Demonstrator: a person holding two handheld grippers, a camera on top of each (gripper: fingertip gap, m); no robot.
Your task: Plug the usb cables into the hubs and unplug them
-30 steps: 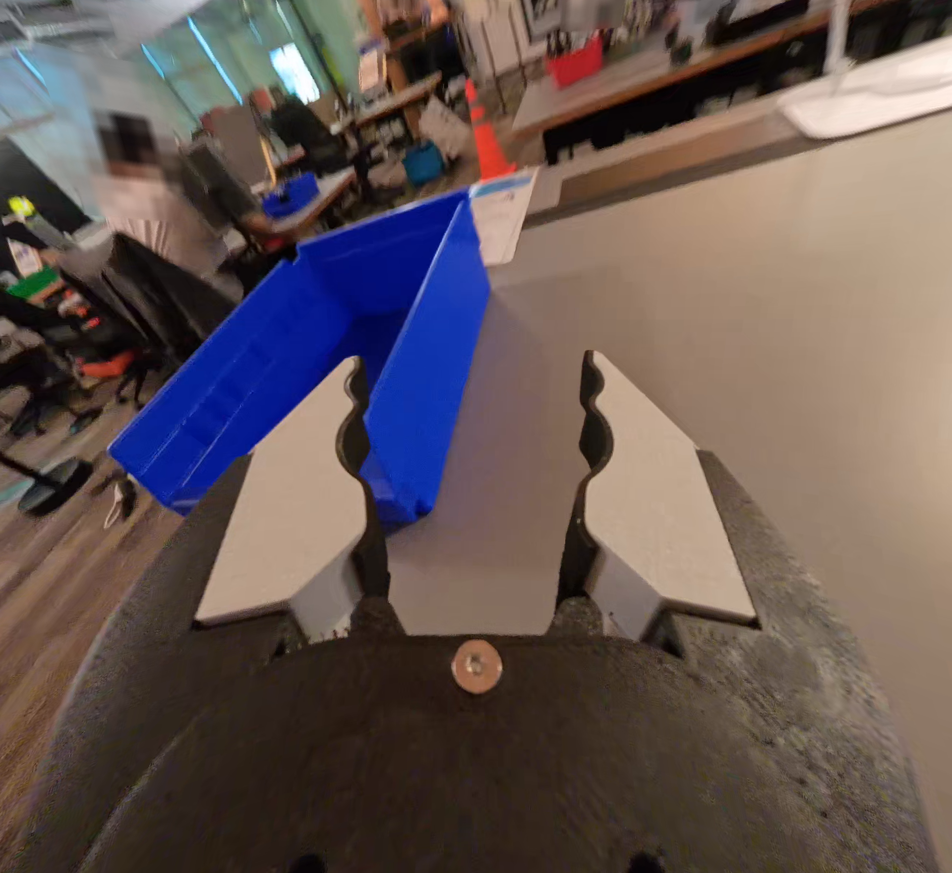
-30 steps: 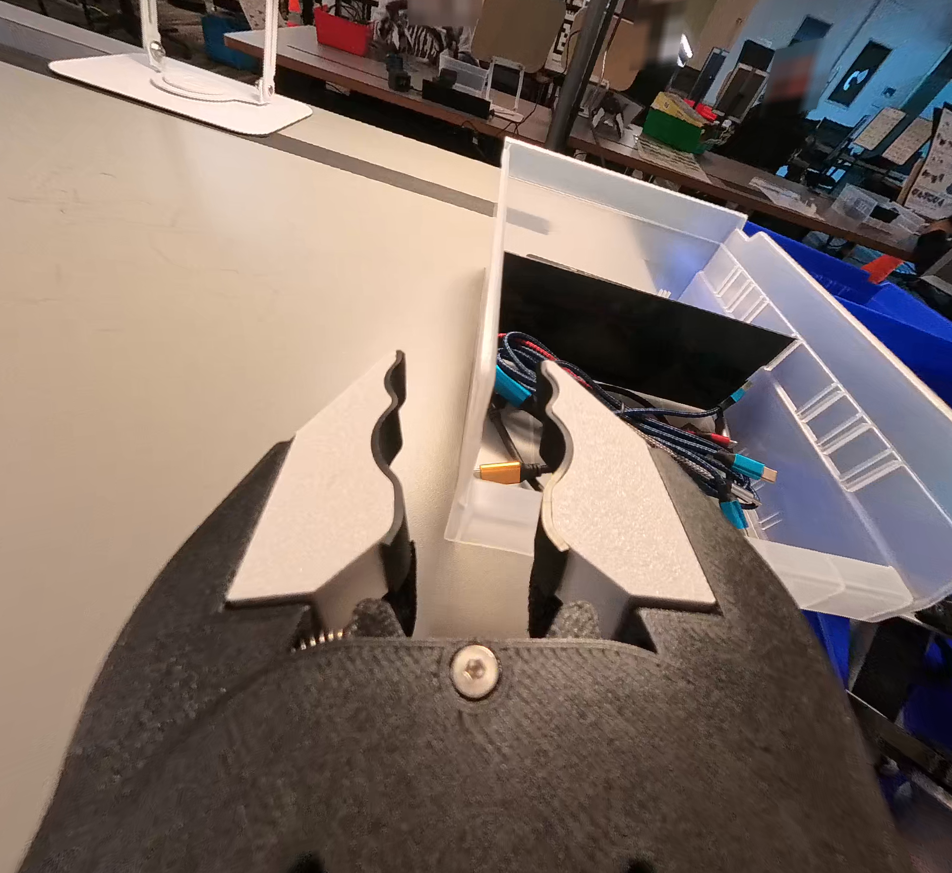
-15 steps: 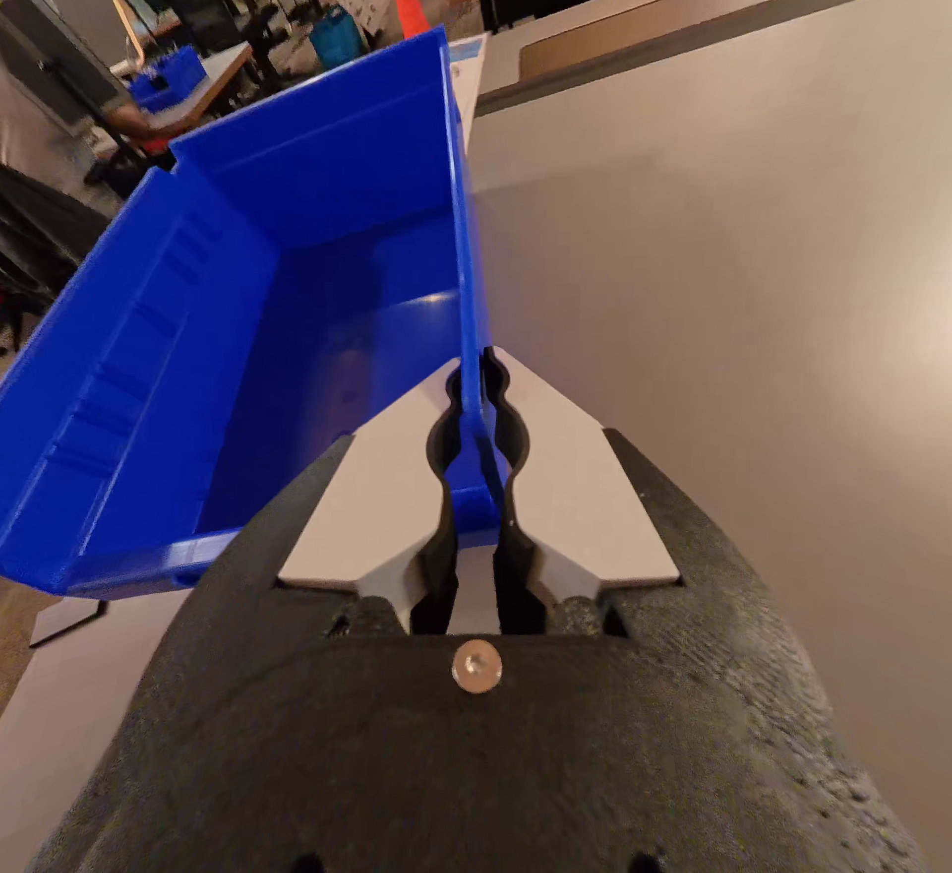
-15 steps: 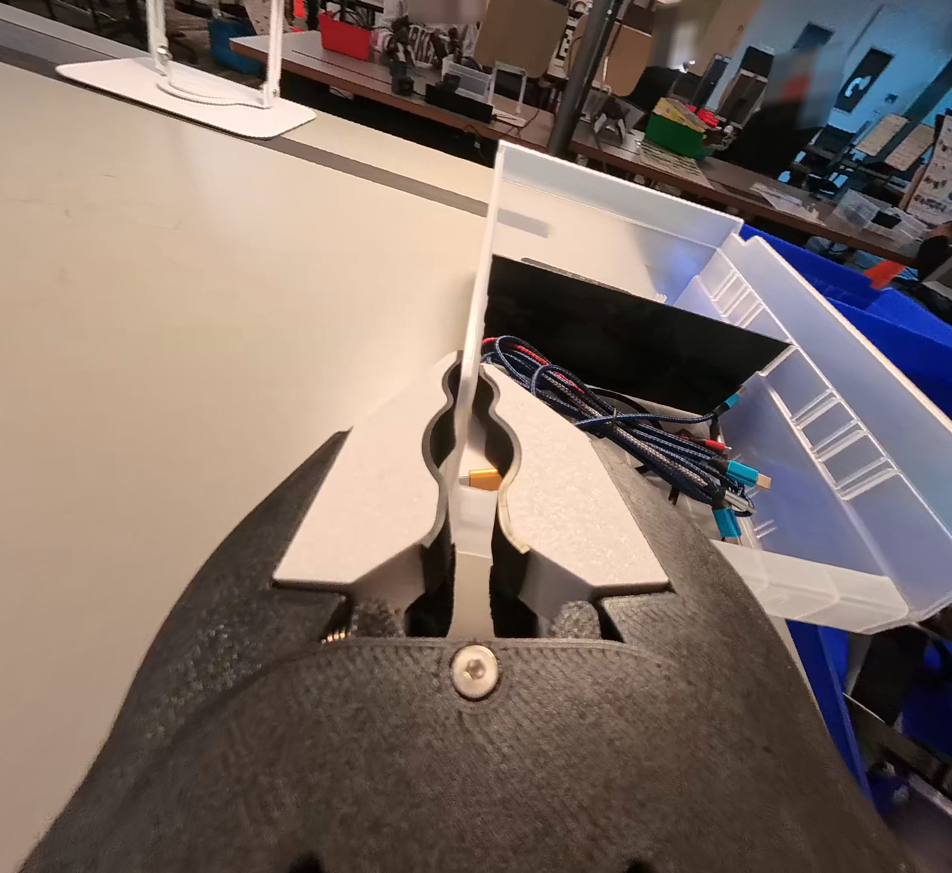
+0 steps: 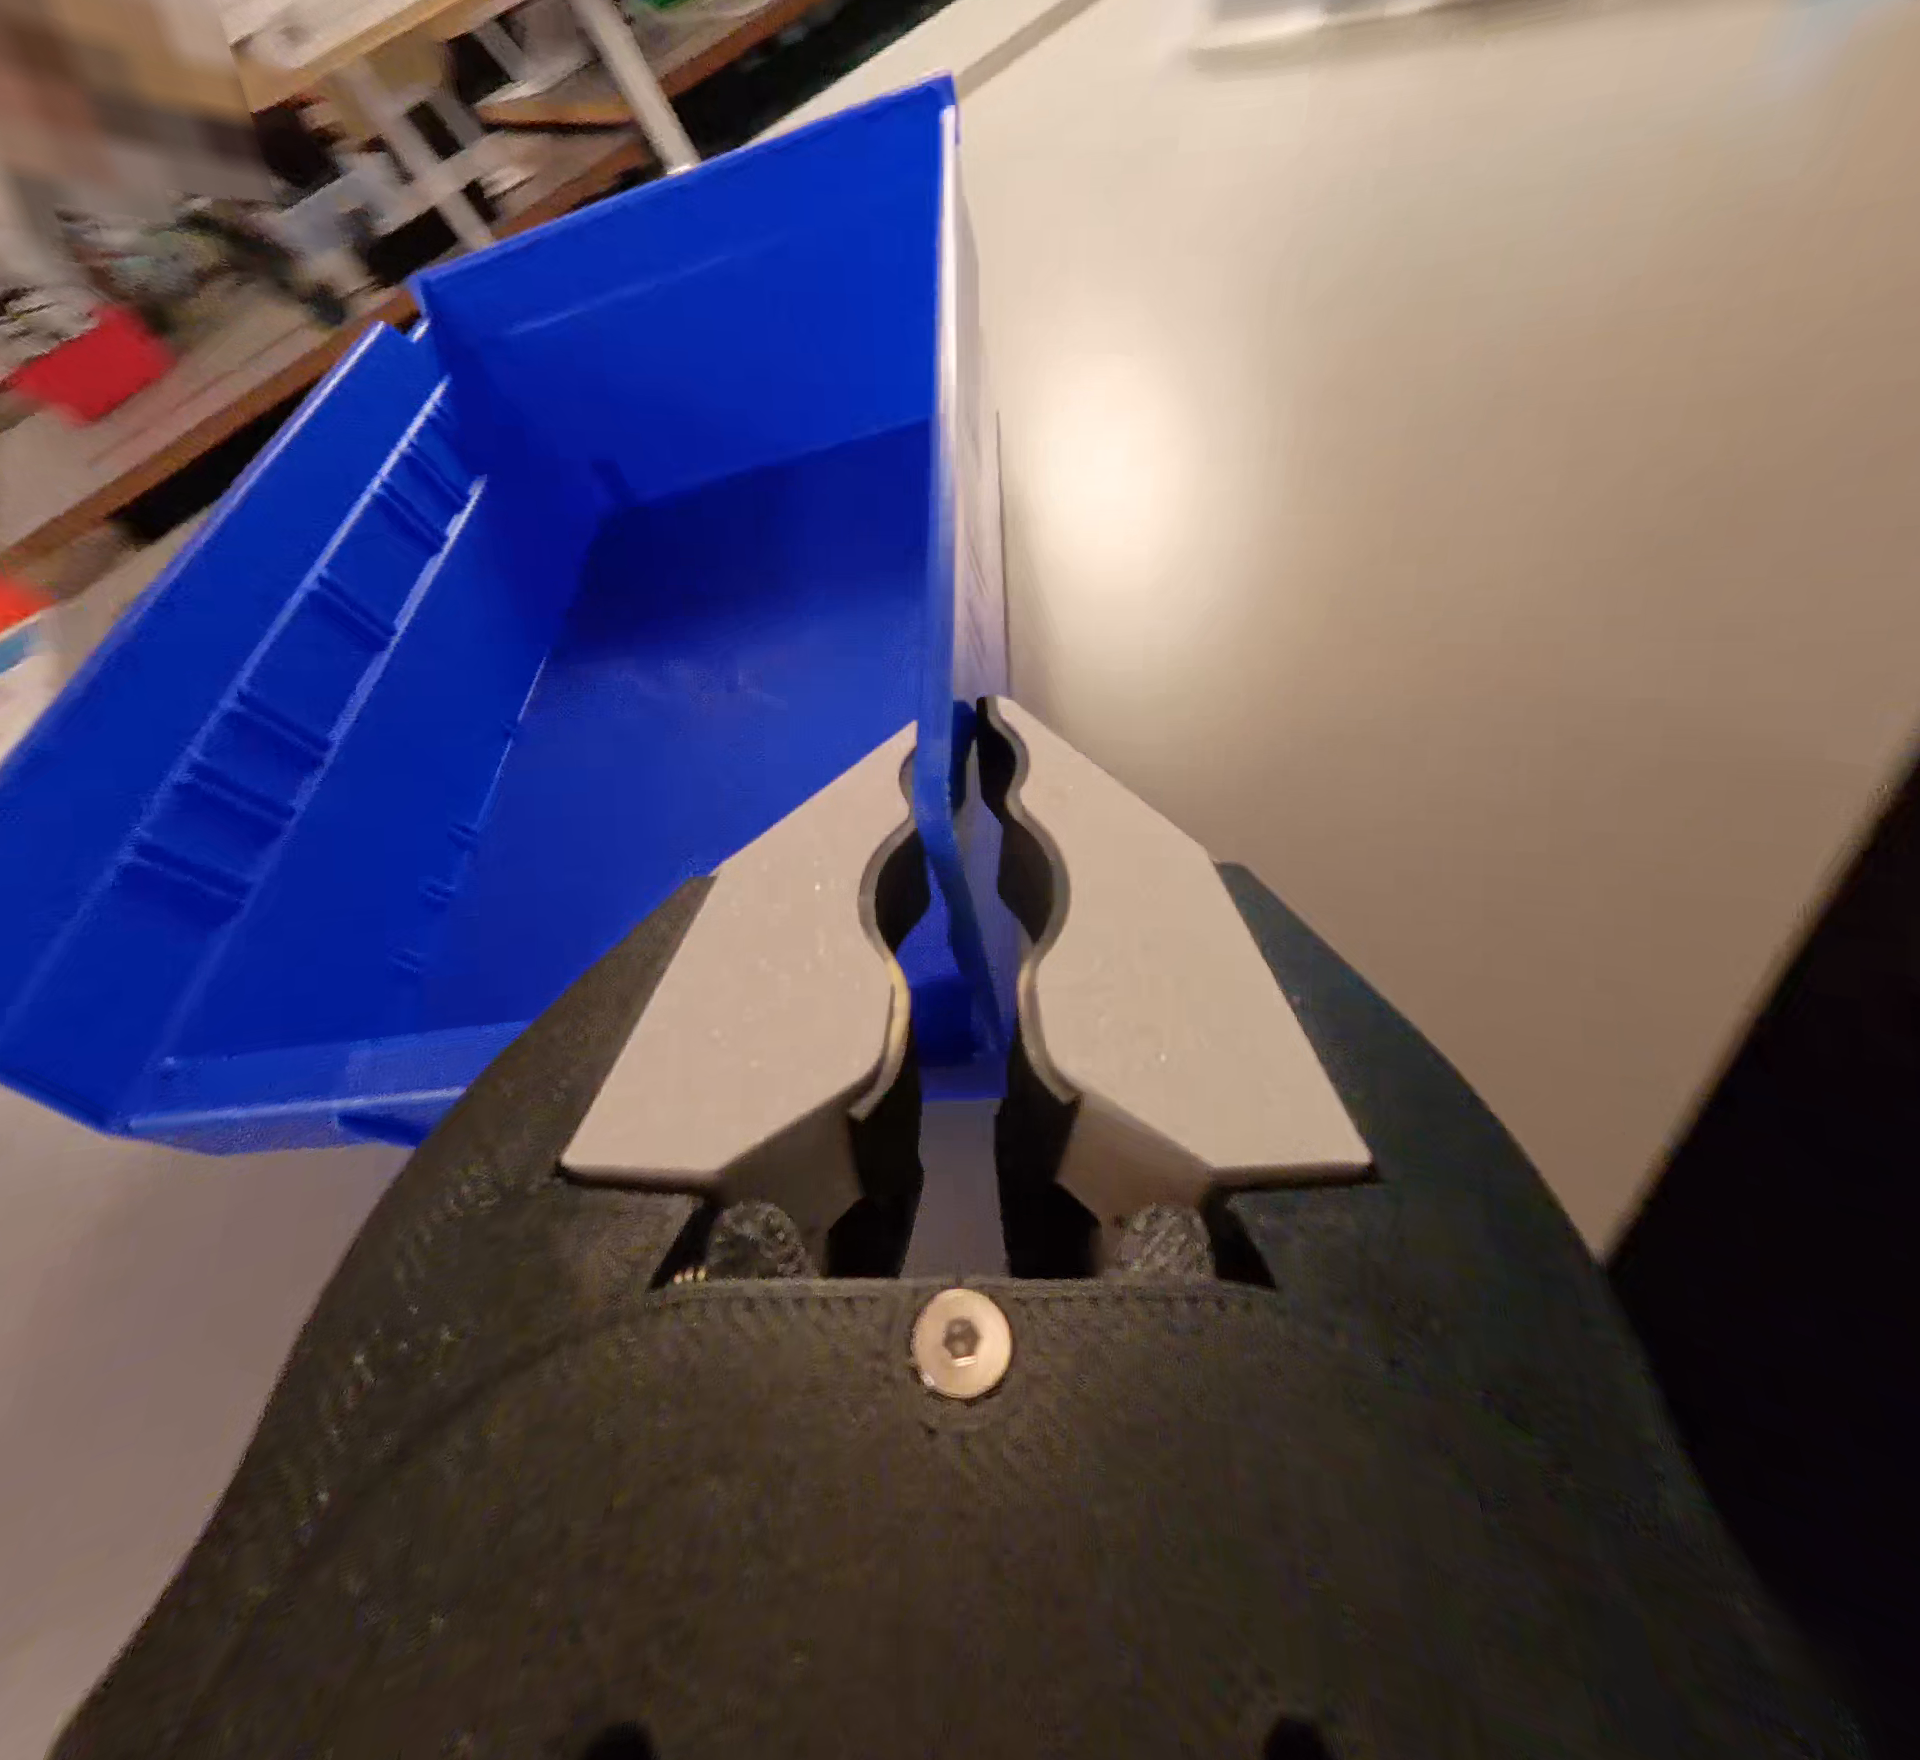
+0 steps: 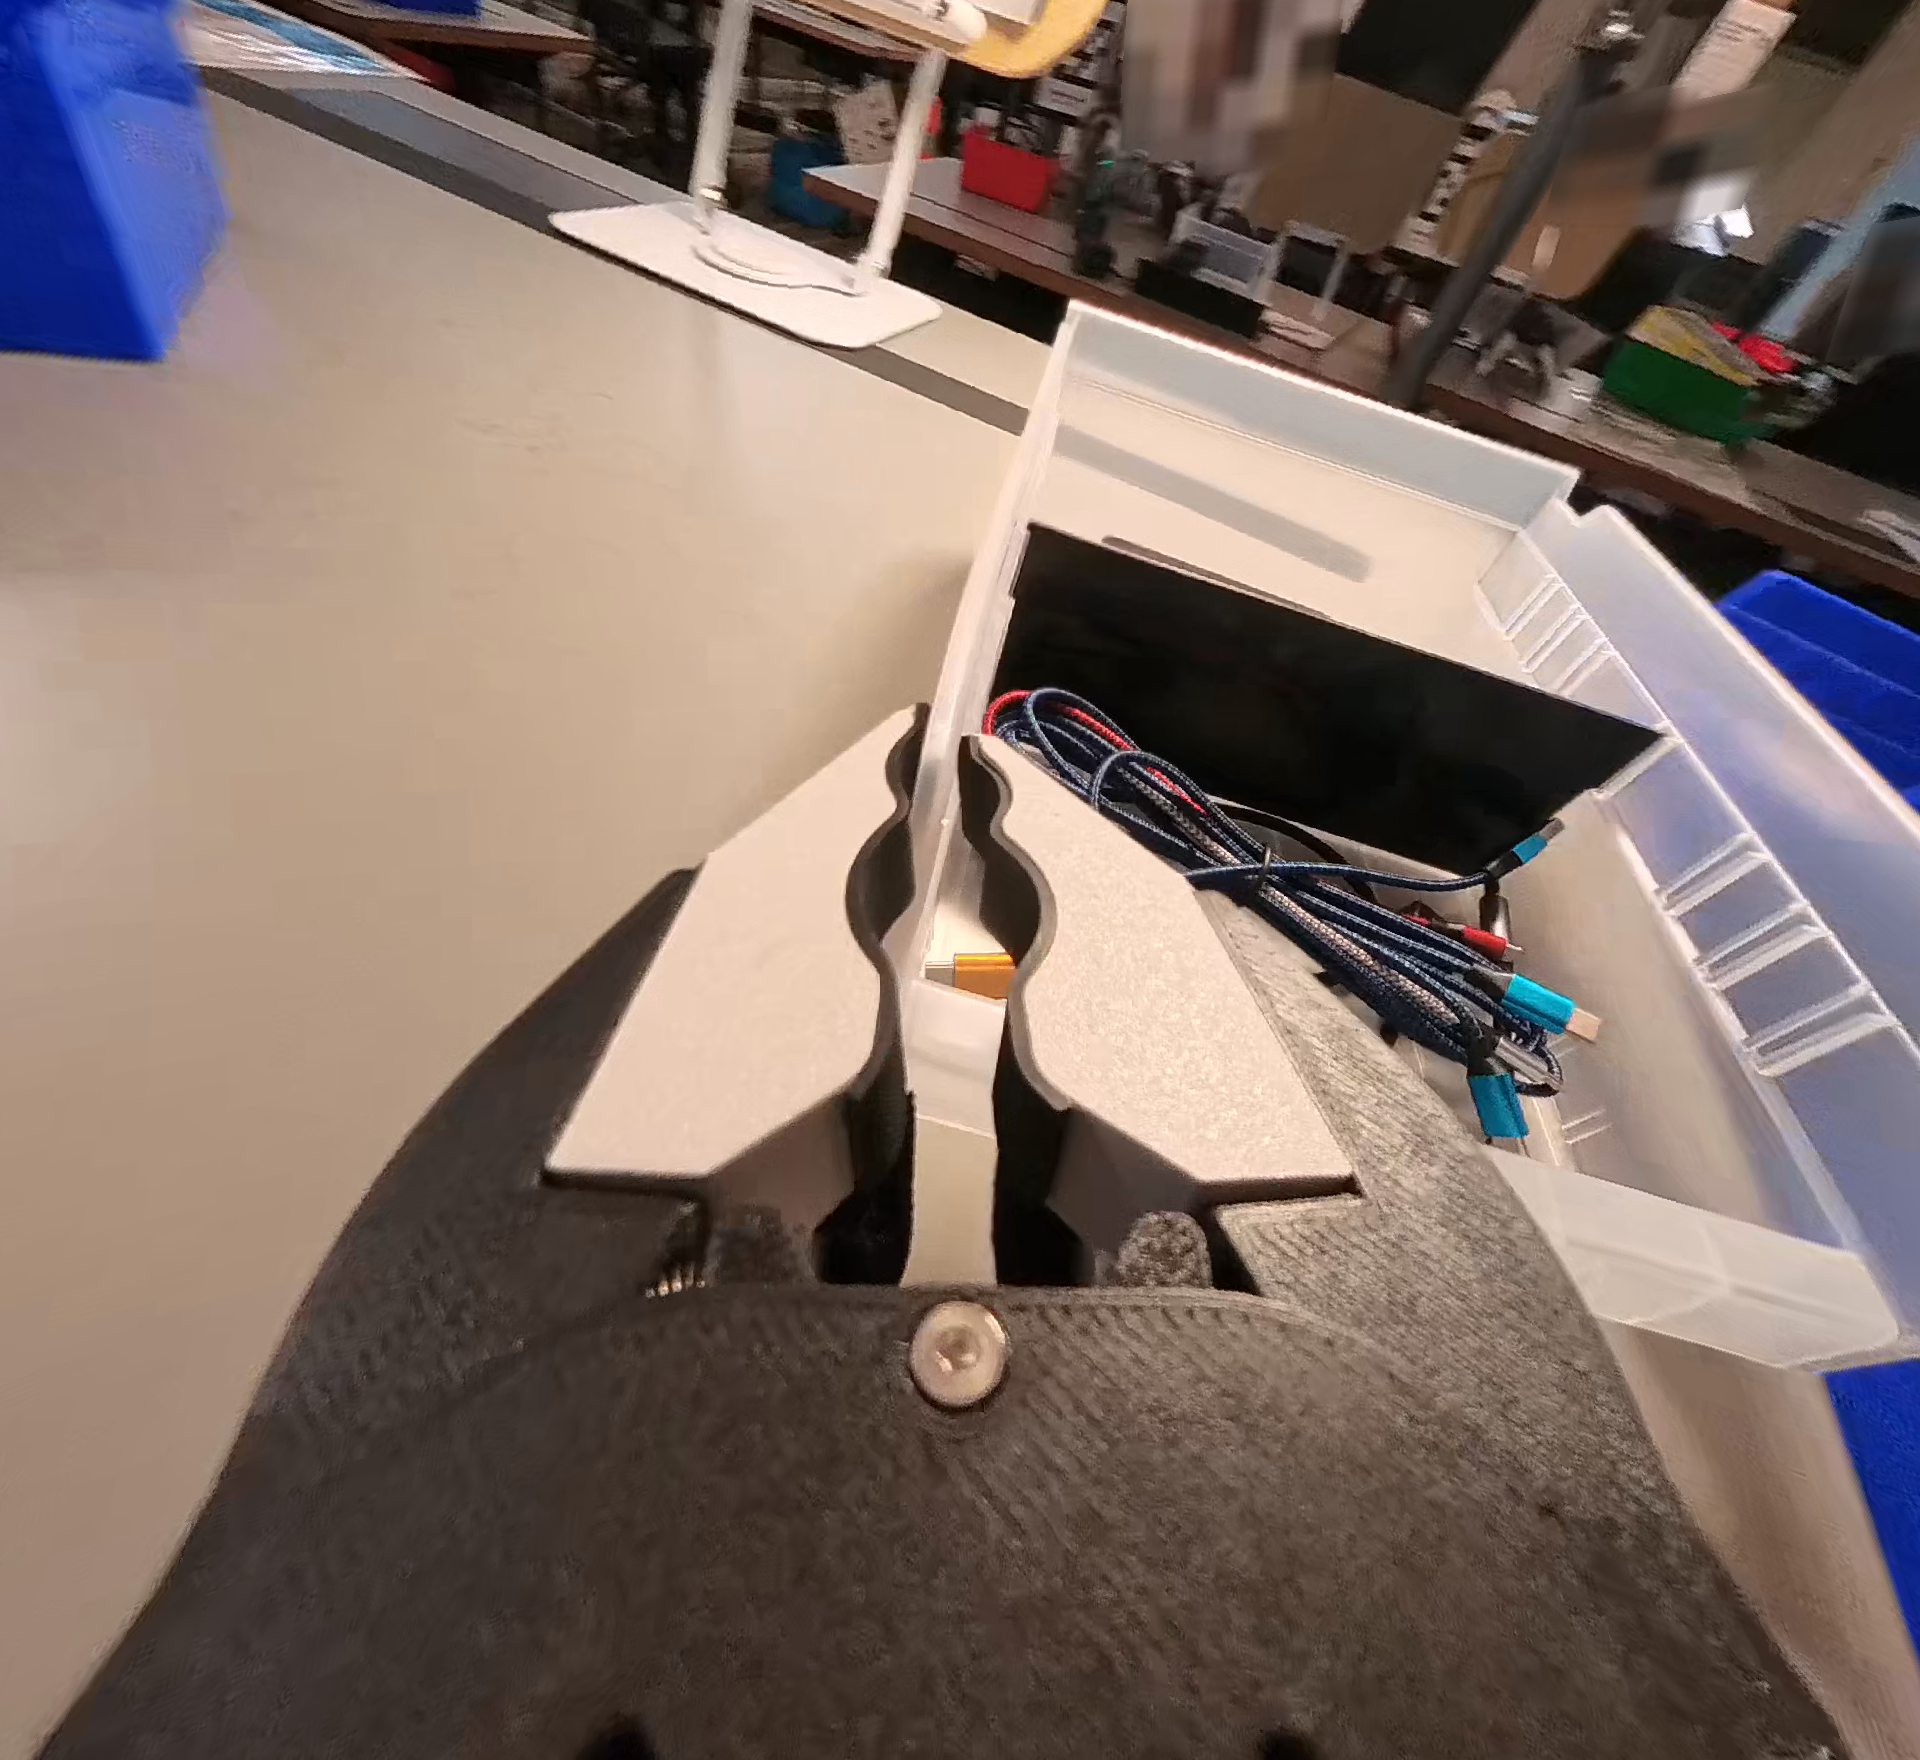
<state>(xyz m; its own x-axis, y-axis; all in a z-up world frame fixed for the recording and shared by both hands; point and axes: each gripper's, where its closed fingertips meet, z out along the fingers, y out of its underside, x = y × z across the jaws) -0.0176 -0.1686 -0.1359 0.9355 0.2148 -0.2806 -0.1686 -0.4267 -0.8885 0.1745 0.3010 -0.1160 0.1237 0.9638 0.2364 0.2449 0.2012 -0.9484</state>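
Tabletop [image 5: 1403, 463], pale and matte, spreads under both bins, its near edge dropping to dark floor at the right of the left wrist view. A blue bin [image 5: 644, 630] sits on it with its bare interior showing, ribbed along the far long wall; the left gripper [image 5: 951, 744] is clamped on the bin's right-hand side wall, jaws drawn in until the thin blue wall fills the gap between them. In the right wrist view a translucent white bin [image 6: 1299, 463] rests on the same table, and the right gripper [image 6: 940, 734] pinches its left wall in the same way, one finger outside, one inside. A black panel [image 6: 1299, 682] lies across the back part of this bin. In front of it is a bundle of braided usb cables [image 6: 1278, 879], dark blue with a red strand, ending in teal connectors [image 6: 1538, 998] near the bin's front corner. One orange connector [image 6: 982, 972] lies on the bin floor just beside the gripped wall, seen between the fingers. A white document stand [image 6: 748, 276] occupies the table's far edge. No hub can be made out. Background workbenches are blurred.
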